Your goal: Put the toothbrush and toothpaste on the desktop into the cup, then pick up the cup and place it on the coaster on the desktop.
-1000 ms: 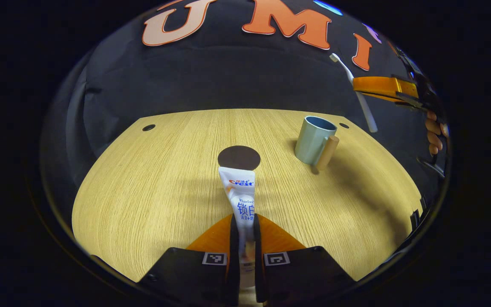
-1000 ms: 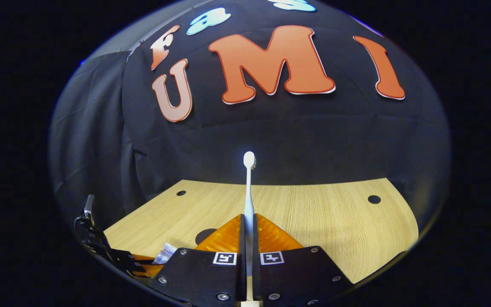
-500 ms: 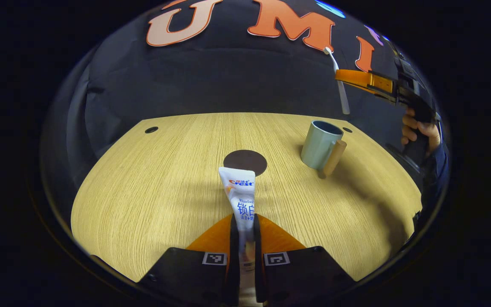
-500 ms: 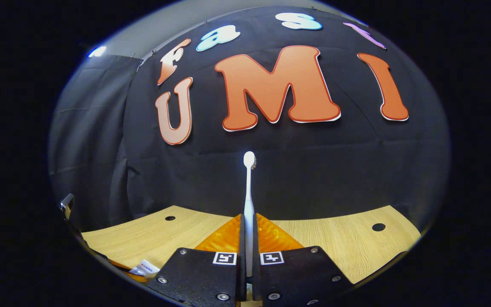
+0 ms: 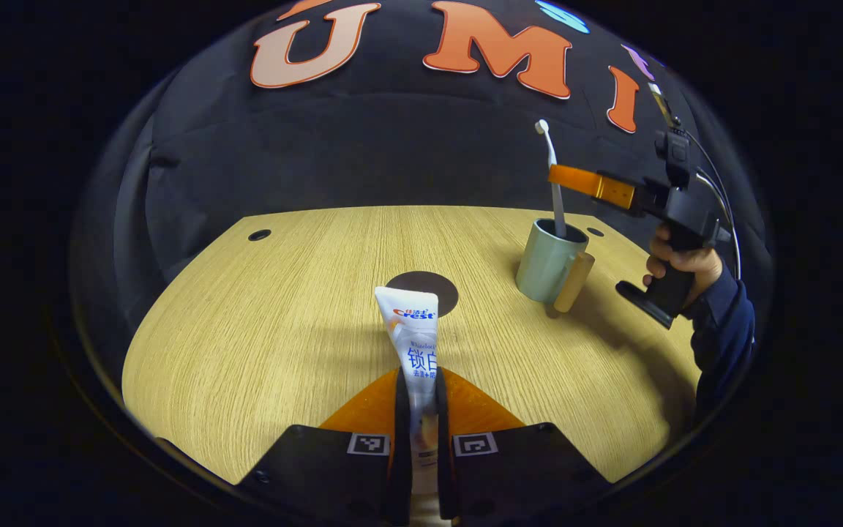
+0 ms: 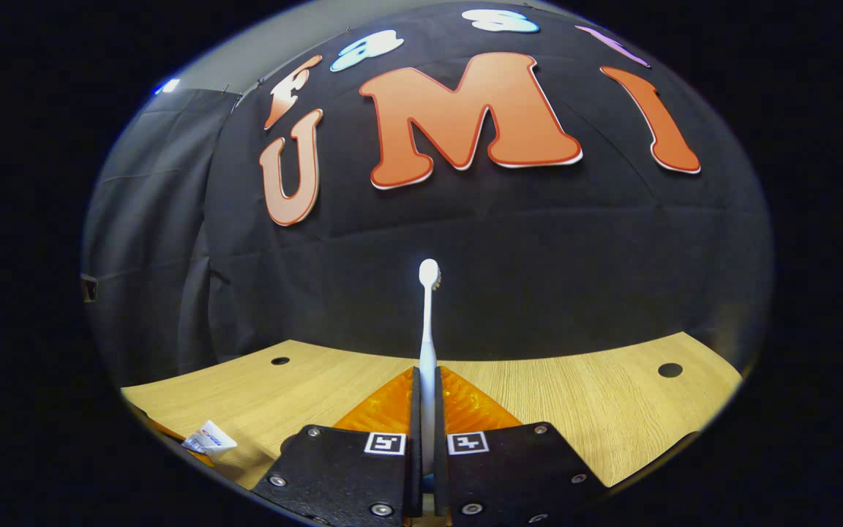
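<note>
We were at the first step, lowering the toothbrush (image 5: 553, 172) into the cup (image 5: 547, 262): seen from the left gripper view, its handle end had just passed the cup's rim while its head stood upright above, and the cup itself stood on the surface (image 5: 260, 329) to the right of the round dark coaster (image 5: 421, 290). The right claw (image 5: 557, 176) was pinched on the toothbrush above the cup, both fingers pressing its handle, as the right gripper view confirmed with the brush (image 6: 428, 329) rising straight from between them. We judged that the next move called for spreading that claw so the brush dropped in, then drawing it clear of the cup. The left claw (image 5: 421, 410) was pressed together on the toothpaste tube (image 5: 414, 337), held just on the near side of the coaster with its flat end pointing towards it; we could not tell whether the tube touched the surface.
</note>
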Demonstrator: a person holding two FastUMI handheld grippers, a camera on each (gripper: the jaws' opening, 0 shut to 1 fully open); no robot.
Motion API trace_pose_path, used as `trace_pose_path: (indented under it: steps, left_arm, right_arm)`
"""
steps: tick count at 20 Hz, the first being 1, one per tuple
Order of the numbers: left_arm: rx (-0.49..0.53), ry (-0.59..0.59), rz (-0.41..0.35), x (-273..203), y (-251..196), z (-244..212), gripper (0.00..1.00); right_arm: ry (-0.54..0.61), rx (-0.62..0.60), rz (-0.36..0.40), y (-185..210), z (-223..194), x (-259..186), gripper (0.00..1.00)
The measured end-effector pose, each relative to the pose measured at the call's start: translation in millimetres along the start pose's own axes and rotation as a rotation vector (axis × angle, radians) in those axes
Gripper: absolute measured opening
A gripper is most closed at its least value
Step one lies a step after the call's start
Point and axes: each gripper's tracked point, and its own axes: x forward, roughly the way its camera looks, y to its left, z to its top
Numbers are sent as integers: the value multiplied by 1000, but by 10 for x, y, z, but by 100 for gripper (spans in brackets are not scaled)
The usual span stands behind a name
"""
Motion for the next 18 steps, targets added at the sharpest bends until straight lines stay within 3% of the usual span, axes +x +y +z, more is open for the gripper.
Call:
trace_pose_path:
  steps: [7,15,18]
  left_arm:
    - [6,-31,-4,-32,7,91,17]
    - [7,-49,-9,-27,-37,204,18]
    - [16,-67,-18,53,-56,255,18]
  right_arm:
    - [66,20,-17,-97,-337,55,7]
    - [126,23,-30,-117,-445,-33,10]
    - [164,36,-24,-131,-464,-116,18]
